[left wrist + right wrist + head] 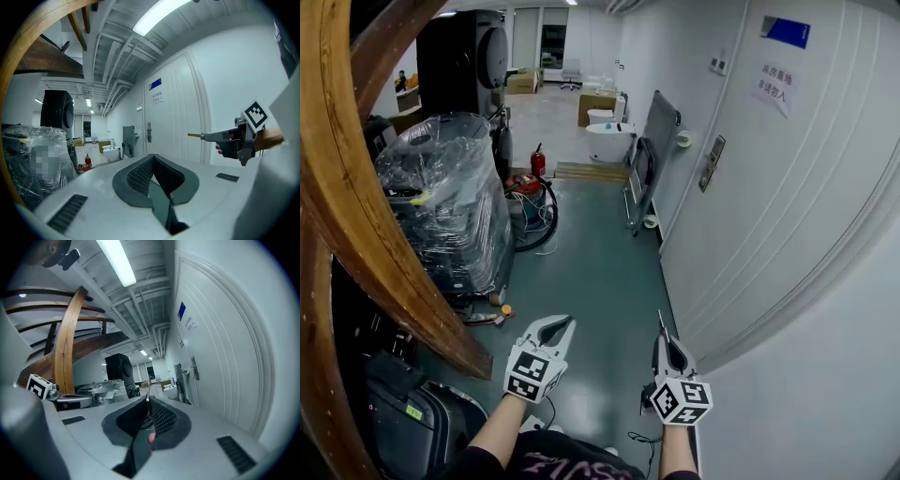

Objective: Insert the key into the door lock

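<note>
The white door [787, 187] fills the right wall; its metal lock plate with handle [711, 161] is well ahead of both grippers. The same lock [193, 368] is small and far off in the right gripper view, as is the lock [148, 132] in the left gripper view. My right gripper [662, 334] is shut on a thin brass key [660, 322], whose tip [194, 135] juts forward out of the jaws, parallel to the door. The key [148, 391] is edge-on between the pads. My left gripper [558, 327] hovers beside it, shut [152, 158] with nothing in it.
A curved wooden beam [356, 206] crosses the left. Plastic-wrapped equipment [450, 202] stands at the left of the corridor, with cables and a red fire extinguisher [538, 161] behind. A black cart [649, 155] leans on the wall before the door. A dark bag [412, 412] sits at lower left.
</note>
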The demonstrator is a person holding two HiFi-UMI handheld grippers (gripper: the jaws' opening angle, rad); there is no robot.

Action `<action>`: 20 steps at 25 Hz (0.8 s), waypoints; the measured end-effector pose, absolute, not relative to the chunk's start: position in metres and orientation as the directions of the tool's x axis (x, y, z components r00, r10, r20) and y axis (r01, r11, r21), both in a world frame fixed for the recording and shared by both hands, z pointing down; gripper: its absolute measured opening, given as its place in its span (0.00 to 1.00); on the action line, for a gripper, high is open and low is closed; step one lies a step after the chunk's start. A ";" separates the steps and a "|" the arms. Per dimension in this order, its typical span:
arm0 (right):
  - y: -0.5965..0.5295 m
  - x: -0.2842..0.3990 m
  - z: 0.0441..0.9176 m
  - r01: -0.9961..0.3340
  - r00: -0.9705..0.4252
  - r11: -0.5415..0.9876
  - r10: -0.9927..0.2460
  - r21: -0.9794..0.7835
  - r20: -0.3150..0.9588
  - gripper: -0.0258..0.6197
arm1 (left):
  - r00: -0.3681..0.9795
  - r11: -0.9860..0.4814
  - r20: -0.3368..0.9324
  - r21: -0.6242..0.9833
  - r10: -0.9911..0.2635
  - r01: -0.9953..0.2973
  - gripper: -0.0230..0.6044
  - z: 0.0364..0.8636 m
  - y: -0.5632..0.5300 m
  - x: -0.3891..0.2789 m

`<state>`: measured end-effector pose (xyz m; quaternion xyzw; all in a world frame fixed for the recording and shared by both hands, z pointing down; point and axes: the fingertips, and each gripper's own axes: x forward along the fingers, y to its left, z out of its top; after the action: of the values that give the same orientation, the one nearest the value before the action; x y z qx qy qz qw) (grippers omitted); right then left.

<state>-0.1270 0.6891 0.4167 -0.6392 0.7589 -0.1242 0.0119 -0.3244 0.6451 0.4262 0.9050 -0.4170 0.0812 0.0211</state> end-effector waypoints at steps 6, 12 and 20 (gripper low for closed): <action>0.683 -0.144 0.416 -0.962 -0.172 0.139 -0.977 -0.234 0.126 0.16 | 0.654 -0.667 0.169 -0.033 -0.737 -0.744 0.06 0.428 0.641 -0.349; 0.683 -0.161 0.427 -0.970 -0.160 0.126 -0.974 -0.206 0.158 0.16 | 0.667 -0.681 0.186 -0.015 -0.721 -0.732 0.06 0.440 0.635 -0.365; 0.667 -0.162 0.434 -0.974 -0.148 0.115 -0.975 -0.197 0.163 0.16 | 0.695 -0.713 0.192 -0.041 -0.693 -0.700 0.06 0.447 0.621 -0.359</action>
<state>-0.1625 0.6669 0.4340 -0.6526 0.7467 -0.1290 0.0037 -0.3590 0.6208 0.4473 0.9204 -0.3784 0.0973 0.0177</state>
